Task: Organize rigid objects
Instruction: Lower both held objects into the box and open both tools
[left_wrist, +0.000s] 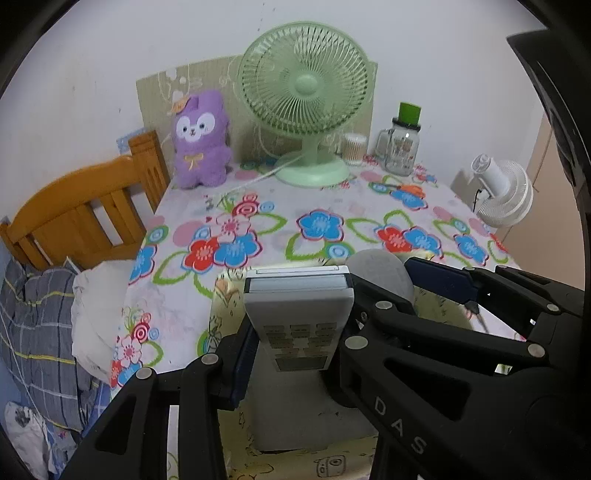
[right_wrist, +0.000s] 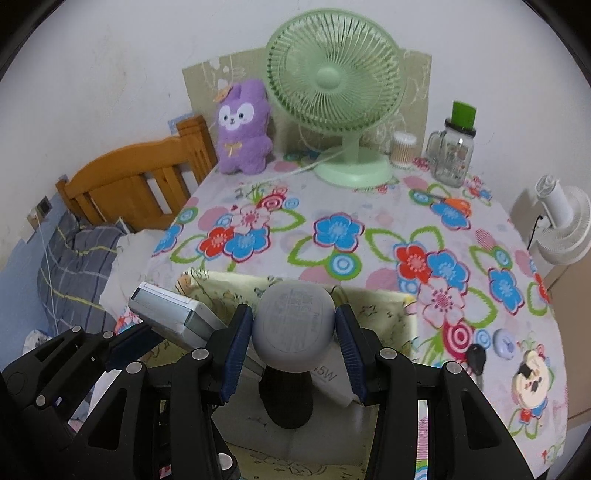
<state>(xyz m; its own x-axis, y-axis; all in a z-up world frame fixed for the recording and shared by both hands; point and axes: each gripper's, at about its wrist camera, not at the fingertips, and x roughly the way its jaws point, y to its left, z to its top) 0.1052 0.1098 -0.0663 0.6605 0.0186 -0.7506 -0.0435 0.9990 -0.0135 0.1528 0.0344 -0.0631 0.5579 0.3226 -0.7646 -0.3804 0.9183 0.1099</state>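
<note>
My left wrist camera looks forward along my left tongs (left_wrist: 295, 332), close above the near edge of the counter (left_wrist: 280, 221), facing the back wall. My right wrist camera sits just beside it, facing likewise. Both views share the green fan (left_wrist: 306, 107), the purple plush (right_wrist: 242, 129) and the floral cloth.

White remote (left_wrist: 298, 317) w/ grey buttons, tilted up, lower center of left view over a yellowish box (right_wrist: 384, 314). Grey rounded case (right_wrist: 293, 319), label side up, center-bottom of right view.
</note>
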